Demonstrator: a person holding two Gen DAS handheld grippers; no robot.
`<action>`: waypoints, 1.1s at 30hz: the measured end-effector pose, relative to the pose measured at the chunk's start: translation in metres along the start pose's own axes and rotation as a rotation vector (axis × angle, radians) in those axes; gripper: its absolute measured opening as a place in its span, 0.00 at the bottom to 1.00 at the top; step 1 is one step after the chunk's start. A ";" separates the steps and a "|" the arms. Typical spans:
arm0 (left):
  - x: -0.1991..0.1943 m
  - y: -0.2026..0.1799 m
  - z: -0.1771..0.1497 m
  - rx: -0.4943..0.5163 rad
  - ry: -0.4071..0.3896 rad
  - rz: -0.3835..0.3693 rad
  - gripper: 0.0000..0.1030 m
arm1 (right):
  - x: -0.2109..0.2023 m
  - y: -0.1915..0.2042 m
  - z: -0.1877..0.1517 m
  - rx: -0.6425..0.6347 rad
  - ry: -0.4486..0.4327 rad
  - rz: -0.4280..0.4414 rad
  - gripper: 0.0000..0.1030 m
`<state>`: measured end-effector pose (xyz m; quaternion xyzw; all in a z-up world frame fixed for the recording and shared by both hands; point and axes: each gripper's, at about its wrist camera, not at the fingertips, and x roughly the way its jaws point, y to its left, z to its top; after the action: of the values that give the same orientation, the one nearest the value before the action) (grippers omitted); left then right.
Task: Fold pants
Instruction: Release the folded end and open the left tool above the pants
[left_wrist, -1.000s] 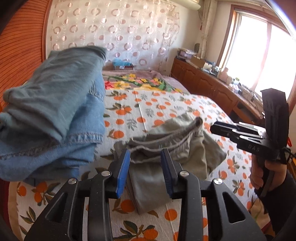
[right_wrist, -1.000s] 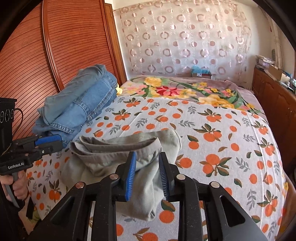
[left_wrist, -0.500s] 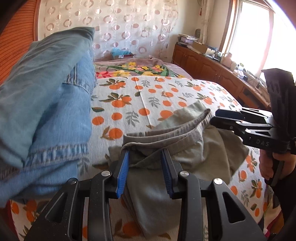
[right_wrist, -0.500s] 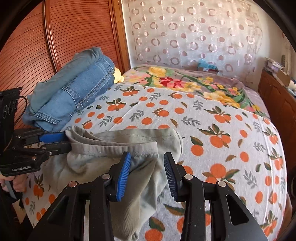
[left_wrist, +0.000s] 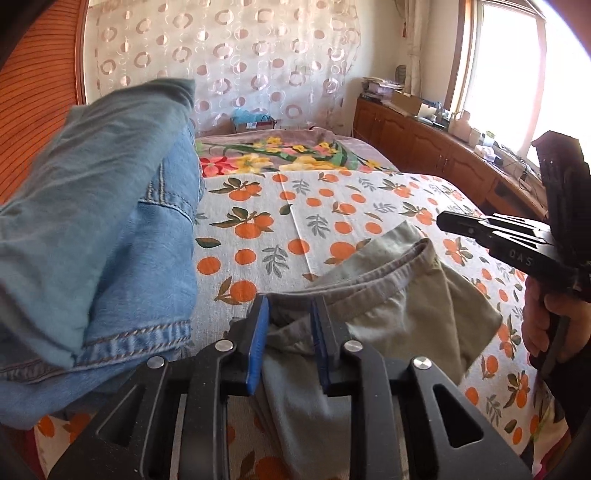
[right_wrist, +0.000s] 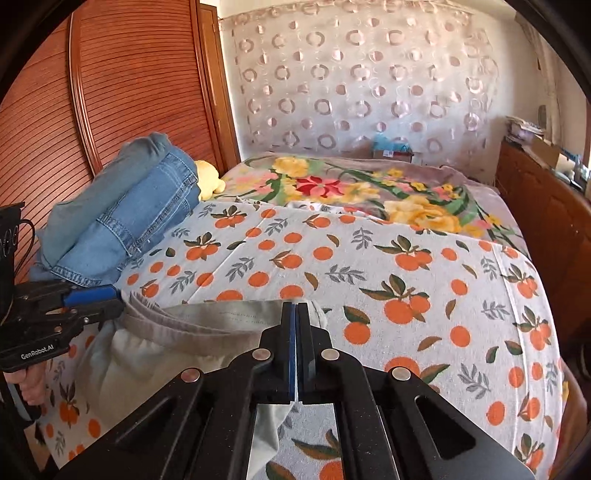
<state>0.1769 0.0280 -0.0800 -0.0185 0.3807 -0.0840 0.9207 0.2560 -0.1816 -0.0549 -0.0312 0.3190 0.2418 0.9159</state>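
Grey-green pants (left_wrist: 402, 310) lie bunched on the orange-print bed sheet (left_wrist: 295, 206). My left gripper (left_wrist: 290, 325) stands open around the left end of the waistband, with cloth between the blue pads (left_wrist: 260, 332). In the right wrist view the pants (right_wrist: 207, 325) stretch between both grippers. My right gripper (right_wrist: 296, 332) is shut on the right end of the waistband. The left gripper (right_wrist: 107, 306) shows there at the left, its jaws around the cloth. The right gripper (left_wrist: 454, 221) shows in the left wrist view at the right, its tips hidden.
Folded blue jeans (left_wrist: 92, 240) are piled at the bed's left, against a wooden wardrobe (right_wrist: 110, 92). A floral blanket (right_wrist: 351, 184) covers the far end of the bed. A wooden cabinet (left_wrist: 424, 147) runs along the right wall under a window.
My right gripper has closed on the waistband's right end. My left gripper has moved forward over the left end and its jaws have narrowed. The waistband is now drawn out between them.
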 end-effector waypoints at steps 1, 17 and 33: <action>-0.002 0.000 -0.002 -0.001 0.001 -0.007 0.31 | -0.001 0.000 -0.002 0.005 0.006 0.014 0.00; -0.025 -0.005 -0.052 -0.010 0.034 -0.031 0.47 | 0.021 0.006 -0.009 -0.051 0.129 0.108 0.36; -0.029 -0.007 -0.073 -0.011 0.060 -0.032 0.47 | 0.011 0.024 -0.002 -0.104 0.041 -0.017 0.15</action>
<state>0.1046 0.0279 -0.1106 -0.0270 0.4081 -0.0974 0.9073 0.2512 -0.1559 -0.0610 -0.0866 0.3245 0.2495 0.9082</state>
